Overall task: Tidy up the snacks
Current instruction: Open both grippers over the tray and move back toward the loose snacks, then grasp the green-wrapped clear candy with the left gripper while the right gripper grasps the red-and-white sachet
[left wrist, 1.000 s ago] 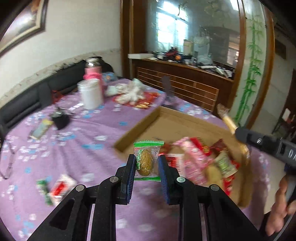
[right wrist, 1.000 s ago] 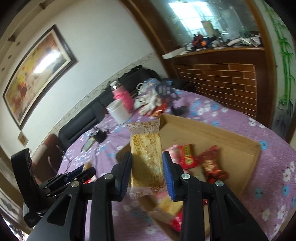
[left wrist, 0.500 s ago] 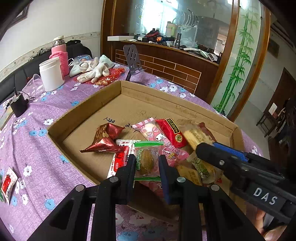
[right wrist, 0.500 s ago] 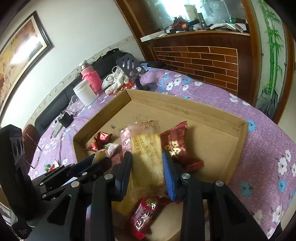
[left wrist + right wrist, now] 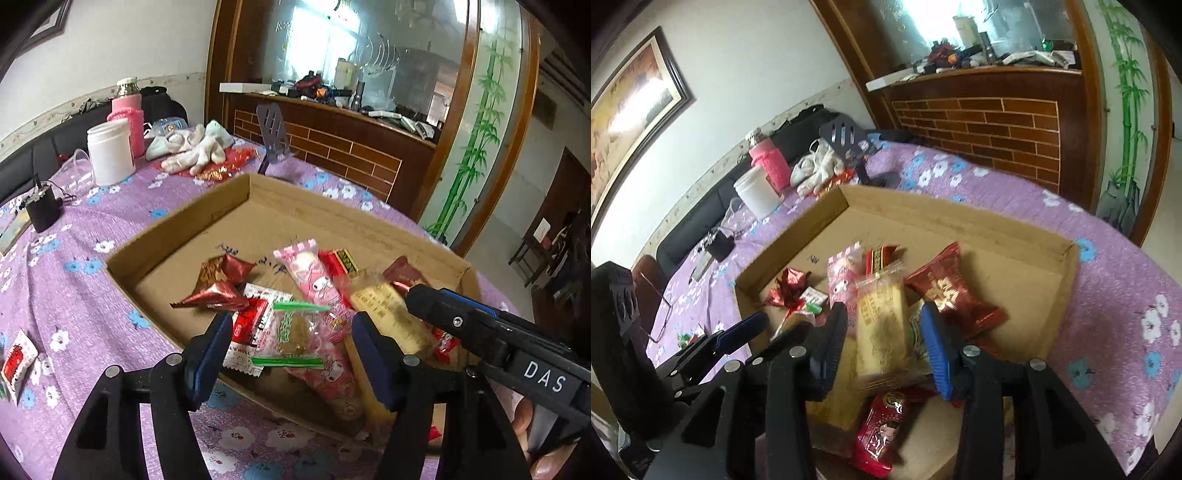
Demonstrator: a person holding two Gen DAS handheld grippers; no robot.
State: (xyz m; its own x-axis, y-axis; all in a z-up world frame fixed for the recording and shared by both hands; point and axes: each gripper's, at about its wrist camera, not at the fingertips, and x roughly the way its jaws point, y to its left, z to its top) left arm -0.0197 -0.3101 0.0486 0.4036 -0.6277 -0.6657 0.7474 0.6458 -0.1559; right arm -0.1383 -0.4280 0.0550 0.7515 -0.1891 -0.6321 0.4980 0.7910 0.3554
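Observation:
A shallow cardboard box (image 5: 258, 199) (image 5: 997, 221) on the purple flowered tablecloth holds several wrapped snacks. My left gripper (image 5: 291, 354) is open above the box's near edge; a green-striped clear snack packet (image 5: 295, 332) lies free between its jaws on the pile. My right gripper (image 5: 884, 343) is open; a yellow cake bar packet (image 5: 882, 325) lies between its jaws, blurred, on the other snacks. The bar also shows in the left wrist view (image 5: 388, 314). Red foil candies (image 5: 218, 284) (image 5: 953, 291) and a pink packet (image 5: 314, 277) lie around them.
A small red-and-white packet (image 5: 14, 363) lies on the cloth left of the box. At the back stand a white jar (image 5: 110, 153), a pink bottle (image 5: 127, 118), white gloves (image 5: 195, 151), a phone stand (image 5: 273, 136) and a black charger (image 5: 42, 210).
Both grippers came down over the box and opened. The green-striped packet and the yellow cake bar have left the jaws and lie on the snack pile.

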